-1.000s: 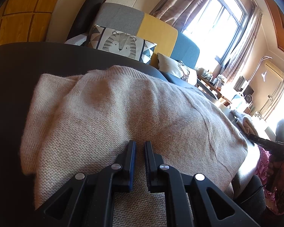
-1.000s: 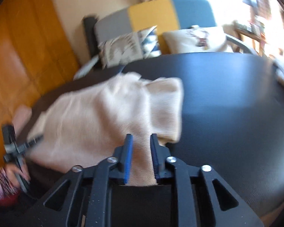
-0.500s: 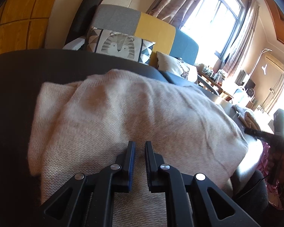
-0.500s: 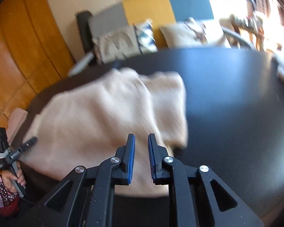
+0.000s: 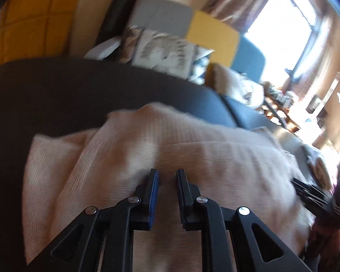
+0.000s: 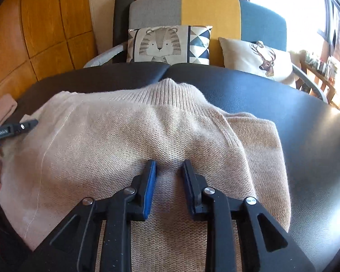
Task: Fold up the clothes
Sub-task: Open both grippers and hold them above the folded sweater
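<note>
A beige knit sweater (image 5: 215,154) lies folded on the black table (image 5: 56,90), its ribbed collar at the far side and a folded sleeve (image 6: 260,149) on the right. My left gripper (image 5: 167,172) sits low over the sweater's near part. Its jaws are opening, and only the knit below shows in the gap. My right gripper (image 6: 168,162) is over the sweater (image 6: 102,140) near its middle, jaws opening, with a small ridge of knit just ahead of the tips. Each view shows the other gripper at its edge: the right one (image 5: 315,195) and the left one (image 6: 13,128).
Behind the table (image 6: 283,95) stands a grey, yellow and blue sofa (image 6: 210,11) with a tiger cushion (image 6: 161,45) and a deer cushion (image 6: 256,56). Wooden panelling (image 6: 45,22) is at the left. A pink cloth (image 6: 4,108) lies at the table's left end, another knit (image 5: 317,165) at its right.
Both pairs of jaws have widened from nearly closed. The right gripper has swung left from the sweater's right edge to over its middle. The left view has shifted and is blurred by motion.
</note>
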A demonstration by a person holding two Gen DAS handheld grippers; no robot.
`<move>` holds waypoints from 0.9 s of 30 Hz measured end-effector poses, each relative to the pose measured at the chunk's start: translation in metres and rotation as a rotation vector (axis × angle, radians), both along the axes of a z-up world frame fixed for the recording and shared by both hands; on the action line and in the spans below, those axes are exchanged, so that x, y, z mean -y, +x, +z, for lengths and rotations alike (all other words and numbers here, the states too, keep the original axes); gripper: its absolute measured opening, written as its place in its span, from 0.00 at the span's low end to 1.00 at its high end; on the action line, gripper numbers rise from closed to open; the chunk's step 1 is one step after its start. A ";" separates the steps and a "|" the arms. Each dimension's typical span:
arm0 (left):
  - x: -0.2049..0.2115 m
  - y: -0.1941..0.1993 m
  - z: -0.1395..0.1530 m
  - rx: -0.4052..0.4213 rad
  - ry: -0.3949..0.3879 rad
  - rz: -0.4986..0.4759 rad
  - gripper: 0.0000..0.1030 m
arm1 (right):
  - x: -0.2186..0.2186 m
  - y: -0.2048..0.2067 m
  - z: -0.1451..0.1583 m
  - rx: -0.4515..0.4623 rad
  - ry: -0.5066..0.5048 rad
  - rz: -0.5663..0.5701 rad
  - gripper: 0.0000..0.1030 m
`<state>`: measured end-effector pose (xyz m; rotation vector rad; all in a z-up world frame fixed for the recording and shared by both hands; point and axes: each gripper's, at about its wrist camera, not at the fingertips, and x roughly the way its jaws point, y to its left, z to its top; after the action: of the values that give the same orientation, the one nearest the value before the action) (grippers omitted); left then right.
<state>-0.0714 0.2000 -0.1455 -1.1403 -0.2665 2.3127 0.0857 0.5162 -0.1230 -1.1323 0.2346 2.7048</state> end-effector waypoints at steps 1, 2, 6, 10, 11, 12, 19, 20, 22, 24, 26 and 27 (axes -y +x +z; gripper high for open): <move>0.008 -0.001 -0.002 0.004 -0.006 0.043 0.14 | -0.002 0.001 0.000 -0.003 -0.011 -0.006 0.26; 0.016 -0.001 -0.004 0.001 -0.029 0.078 0.11 | -0.004 0.002 -0.001 -0.006 -0.019 -0.009 0.26; 0.034 0.009 -0.006 -0.032 -0.083 0.071 0.08 | -0.004 0.002 -0.001 -0.011 -0.007 -0.010 0.26; 0.038 0.026 -0.004 -0.121 -0.207 0.044 0.08 | -0.004 0.001 0.000 -0.014 0.000 -0.009 0.26; 0.039 0.029 -0.003 -0.134 -0.227 0.039 0.08 | -0.004 0.001 0.001 -0.015 0.001 -0.009 0.26; 0.039 0.030 -0.001 -0.130 -0.232 0.044 0.08 | -0.004 0.001 0.001 -0.016 0.003 -0.008 0.26; 0.049 0.021 0.024 -0.049 -0.009 0.167 0.13 | -0.007 0.002 0.001 -0.024 -0.013 0.003 0.28; 0.041 0.016 0.030 -0.053 0.011 0.144 0.13 | -0.006 0.002 0.002 -0.023 -0.008 0.003 0.28; 0.022 0.005 0.039 -0.061 0.026 0.095 0.14 | -0.005 0.002 0.002 -0.022 0.007 0.001 0.28; 0.001 -0.013 0.038 -0.058 0.006 0.050 0.14 | -0.002 0.001 0.002 -0.021 0.021 0.000 0.28; -0.016 -0.031 0.026 -0.010 -0.060 0.042 0.14 | -0.002 0.001 0.002 -0.020 0.027 -0.001 0.28; -0.021 -0.035 0.019 0.010 -0.086 0.045 0.14 | -0.002 0.001 0.001 -0.020 0.026 -0.002 0.29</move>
<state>-0.1064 0.2207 -0.1262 -1.1987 -0.2002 2.3787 0.0867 0.5183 -0.1216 -1.0977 0.2022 2.7106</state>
